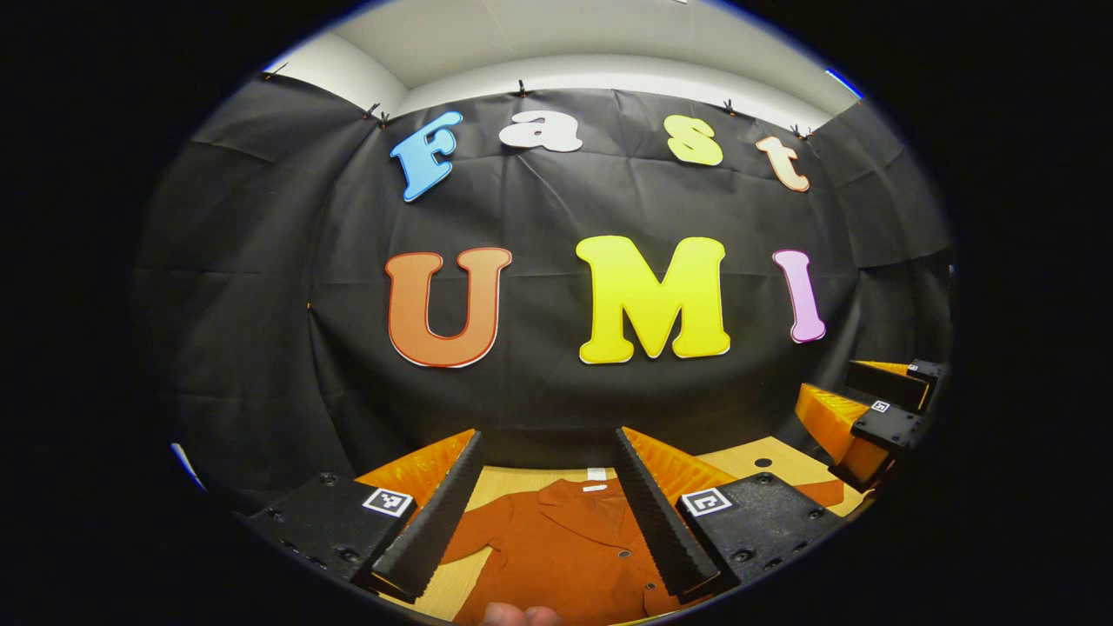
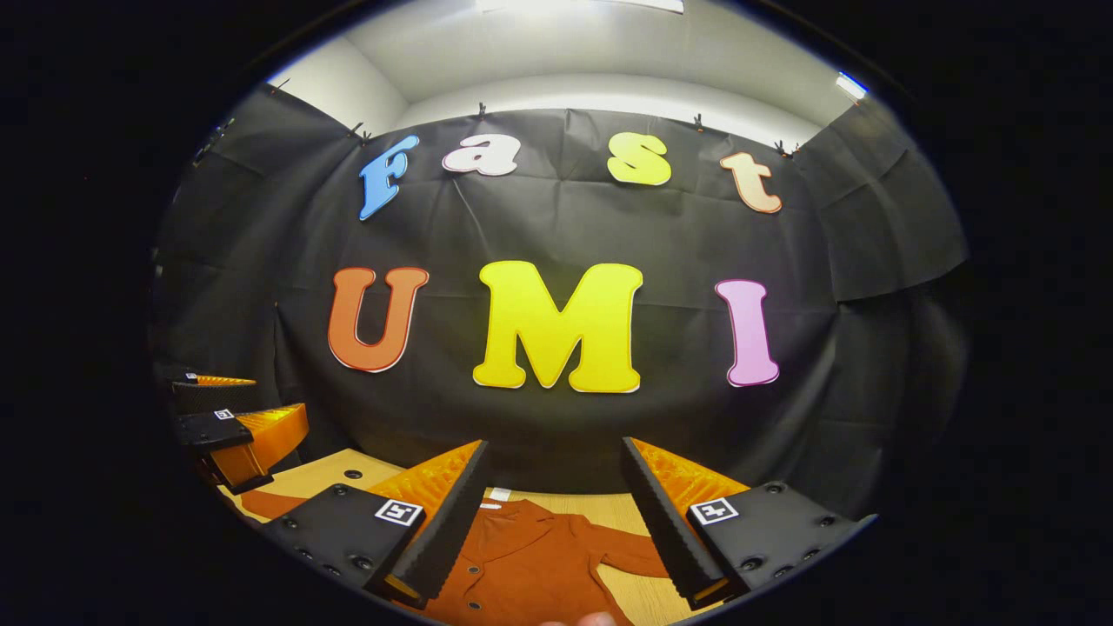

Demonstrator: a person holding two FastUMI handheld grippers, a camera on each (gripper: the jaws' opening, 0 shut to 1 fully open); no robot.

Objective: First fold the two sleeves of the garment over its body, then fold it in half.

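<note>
A rust-orange buttoned garment (image 1: 565, 548) lies flat on a light wooden table (image 1: 765, 459), collar toward the far wall, with a white label at the neck. My left gripper (image 1: 548, 448) hangs open above it, nothing between its fingers. In the right gripper view the same garment (image 2: 522, 561) lies below my right gripper (image 2: 554, 456), which is also open and holds nothing. One sleeve (image 2: 626, 552) reaches out to the right there. The right gripper (image 1: 878, 417) appears at the right edge of the left gripper view, and the left gripper (image 2: 230, 426) at the left edge of the right gripper view.
The black cloth wall (image 1: 556, 400) rises just behind the table's far edge. A small dark hole (image 1: 763, 462) marks the tabletop. A fingertip (image 1: 522, 616) pokes in at the bottom of the left gripper view.
</note>
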